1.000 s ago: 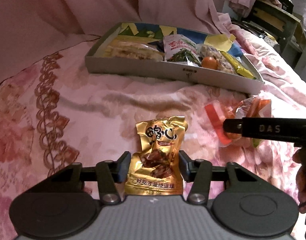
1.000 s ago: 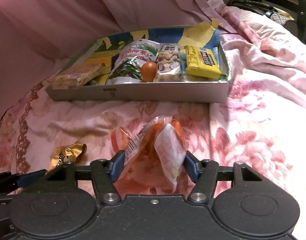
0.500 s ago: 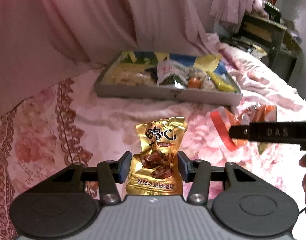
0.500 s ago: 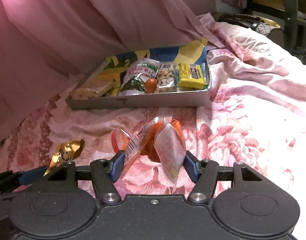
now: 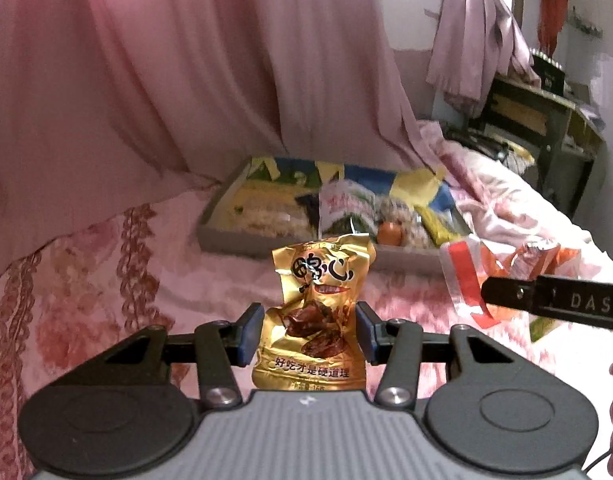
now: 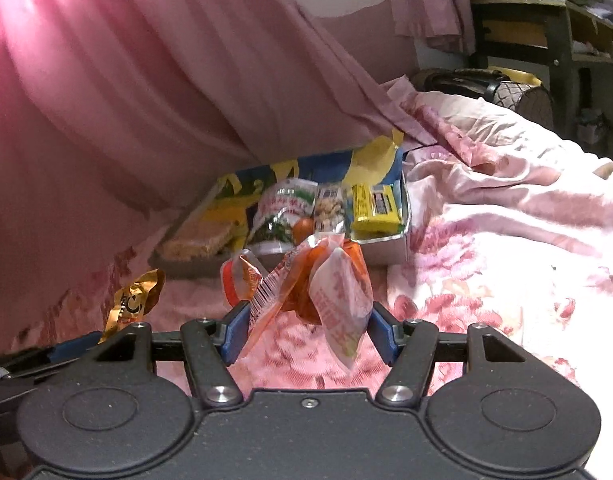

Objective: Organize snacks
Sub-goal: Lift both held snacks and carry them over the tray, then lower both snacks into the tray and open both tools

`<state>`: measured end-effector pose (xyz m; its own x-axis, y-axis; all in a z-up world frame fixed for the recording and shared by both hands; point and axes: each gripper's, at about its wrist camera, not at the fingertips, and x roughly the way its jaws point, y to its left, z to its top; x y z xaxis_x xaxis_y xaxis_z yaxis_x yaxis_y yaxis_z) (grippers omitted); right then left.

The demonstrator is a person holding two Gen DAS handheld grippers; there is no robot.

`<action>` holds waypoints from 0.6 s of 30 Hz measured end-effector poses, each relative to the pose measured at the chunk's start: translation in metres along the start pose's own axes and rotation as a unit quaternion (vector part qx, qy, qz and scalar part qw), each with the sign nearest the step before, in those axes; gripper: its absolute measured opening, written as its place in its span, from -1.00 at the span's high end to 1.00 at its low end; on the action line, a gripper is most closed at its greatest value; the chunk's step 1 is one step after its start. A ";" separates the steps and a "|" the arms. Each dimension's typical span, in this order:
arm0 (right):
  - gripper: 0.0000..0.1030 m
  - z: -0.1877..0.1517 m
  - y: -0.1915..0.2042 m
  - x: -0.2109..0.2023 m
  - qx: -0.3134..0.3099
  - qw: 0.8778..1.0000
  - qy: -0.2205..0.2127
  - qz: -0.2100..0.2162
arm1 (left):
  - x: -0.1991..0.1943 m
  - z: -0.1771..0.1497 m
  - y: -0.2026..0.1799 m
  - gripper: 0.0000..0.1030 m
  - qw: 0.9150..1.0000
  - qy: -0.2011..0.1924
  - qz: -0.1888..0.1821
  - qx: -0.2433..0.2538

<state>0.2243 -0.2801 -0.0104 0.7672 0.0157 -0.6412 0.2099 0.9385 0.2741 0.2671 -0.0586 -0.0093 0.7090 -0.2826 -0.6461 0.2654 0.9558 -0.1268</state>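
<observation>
Both packets have risen off the floral bed (image 6: 486, 280). The left gripper (image 5: 309, 334) pinches a crinkled gold foil packet (image 5: 318, 316); the right gripper (image 6: 309, 330) clamps a glossy orange-white packet (image 6: 326, 288), the cardboard tray (image 6: 382, 250) beyond the fingers.

A home bedroom is shown: a bed (image 6: 486, 272) is covered with a pink floral blanket, pink drapery (image 5: 146, 92) is hung behind it, and clothes (image 5: 474, 36) are draped beside a cluttered shelf unit (image 5: 546, 120).
</observation>
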 end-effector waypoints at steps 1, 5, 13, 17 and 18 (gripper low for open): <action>-0.24 0.004 -0.001 0.003 0.005 1.000 -0.006 0.001 | 0.004 0.006 0.000 -0.03 1.000 -0.002 -0.001 -0.005; -0.24 0.022 -0.003 0.022 -0.003 0.999 -0.033 -0.010 | 0.026 0.040 -0.003 -0.03 1.000 -0.018 -0.010 -0.021; -0.24 0.058 -0.017 0.080 -0.032 0.997 -0.061 -0.042 | 0.104 0.090 -0.020 -0.03 0.999 -0.010 -0.042 -0.023; -0.24 0.068 -0.019 0.116 -0.047 0.995 -0.058 -0.060 | 0.145 0.096 -0.026 -0.03 0.998 0.013 -0.048 -0.026; -0.24 0.069 -0.021 0.125 -0.048 0.995 -0.056 -0.065 | 0.155 0.095 -0.028 -0.03 0.999 0.019 -0.046 -0.023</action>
<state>0.3574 -0.3212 -0.0466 0.8013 -0.1411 -0.5813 0.2571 0.9587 0.1217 0.4316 -0.1365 -0.0340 0.6583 -0.3666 -0.6575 0.2967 0.9291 -0.2210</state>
